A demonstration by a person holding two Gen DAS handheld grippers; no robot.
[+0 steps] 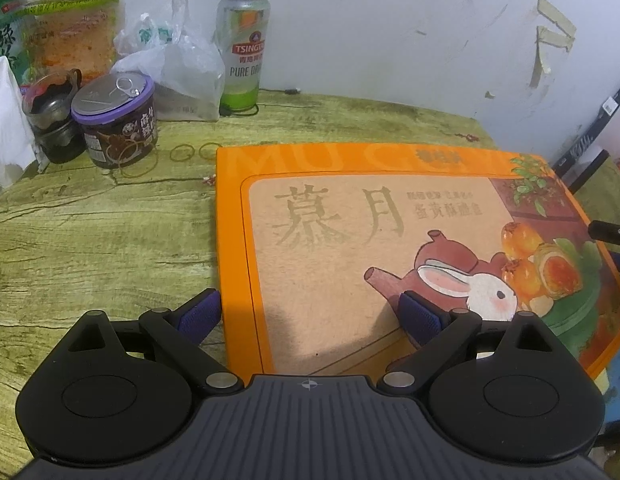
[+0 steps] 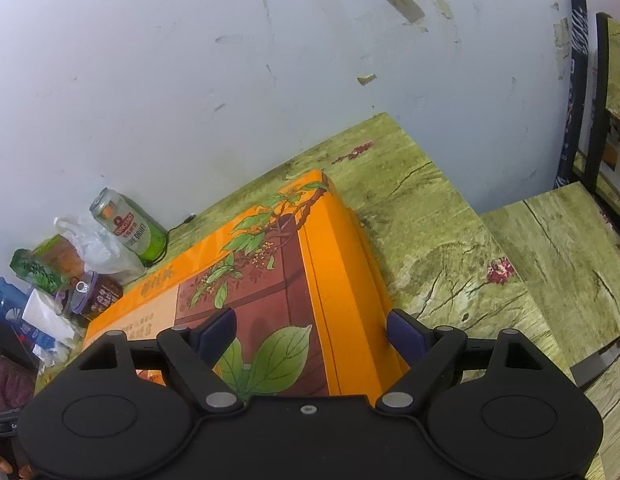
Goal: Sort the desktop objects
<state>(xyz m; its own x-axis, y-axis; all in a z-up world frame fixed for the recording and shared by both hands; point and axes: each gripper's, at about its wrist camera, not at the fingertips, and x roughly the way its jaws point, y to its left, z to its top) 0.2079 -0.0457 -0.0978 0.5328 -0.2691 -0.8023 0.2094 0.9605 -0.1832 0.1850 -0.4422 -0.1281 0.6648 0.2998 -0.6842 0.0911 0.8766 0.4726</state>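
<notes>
I have both tools spread and gripping nothing: the left gripper (image 1: 310,316) straddles the near left edge of the orange mooncake gift box (image 1: 390,248), the right gripper (image 2: 310,336) straddles its right edge, which I judge sets up a two-handed lift. Ahead and left of my left tool, a Tsingtao beer can (image 1: 242,52), purple-lidded tin (image 1: 115,124) and plastic bag (image 1: 177,64) crowd the scuffed white wall (image 1: 390,32) on a green wood-grain tabletop (image 1: 101,224).

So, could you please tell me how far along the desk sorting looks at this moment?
Nothing looks sorted yet. The tall green-and-silver beer can, purple-lidded jar, clear plastic bag and snack packets sit clustered by the wall. In hand: both claws are open, the left claw straddling the flat orange gift box's left edge, the right claw its right edge, neither gripping. Everything remains to be sorted.
</notes>
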